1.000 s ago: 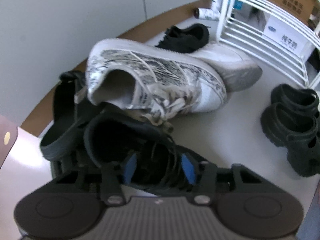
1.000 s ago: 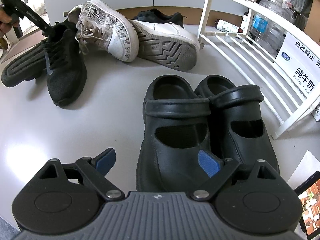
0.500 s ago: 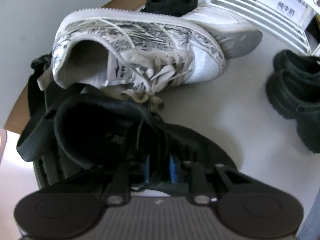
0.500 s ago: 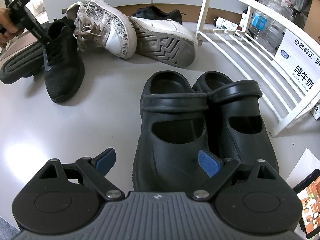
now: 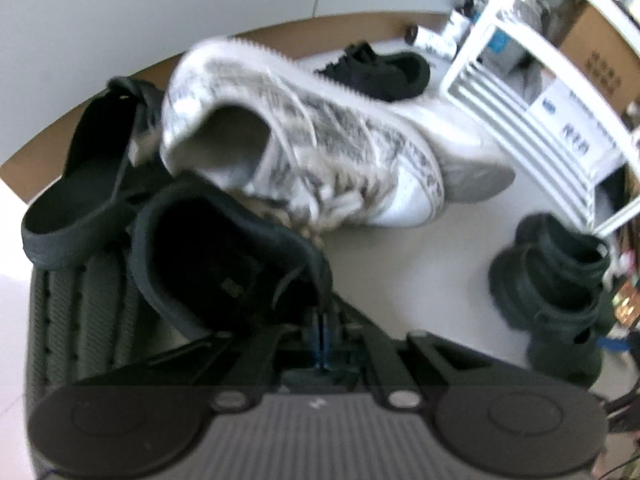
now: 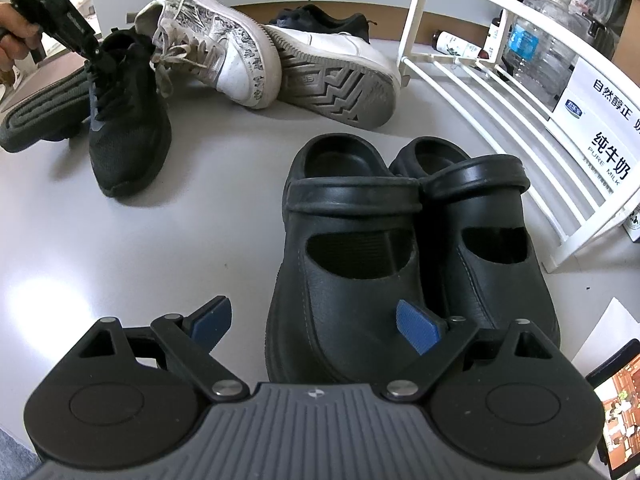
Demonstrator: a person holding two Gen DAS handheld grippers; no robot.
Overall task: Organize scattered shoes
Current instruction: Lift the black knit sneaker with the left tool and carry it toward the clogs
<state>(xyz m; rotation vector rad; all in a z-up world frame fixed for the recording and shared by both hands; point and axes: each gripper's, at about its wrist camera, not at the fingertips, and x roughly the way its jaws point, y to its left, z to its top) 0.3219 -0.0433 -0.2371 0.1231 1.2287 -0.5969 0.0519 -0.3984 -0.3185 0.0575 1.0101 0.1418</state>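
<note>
My left gripper [image 5: 322,336] is shut on the tongue of a black sneaker [image 5: 224,256], pinching it between the blue pads. In the right wrist view the same gripper [image 6: 94,54], held by a hand, grips that sneaker [image 6: 128,120] at its opening while the toe rests on the floor. A white patterned sneaker [image 6: 224,56] leans against it, next to a white sneaker [image 6: 340,76] on its side. My right gripper [image 6: 314,322] hangs open over the toe of the left black clog [image 6: 348,240], with its mate [image 6: 480,232] alongside.
A dark sandal [image 6: 44,116] lies sole-up at the far left. Another black sneaker [image 6: 320,20] sits behind the white ones. A white wire rack [image 6: 480,92] stands at the right, with a water bottle [image 6: 540,44] and a milk box [image 6: 600,120] behind it.
The left gripper's jaws closed from half open onto the black sneaker's tongue, and the hand rolled and shifted. The right gripper and the clogs stayed put.
</note>
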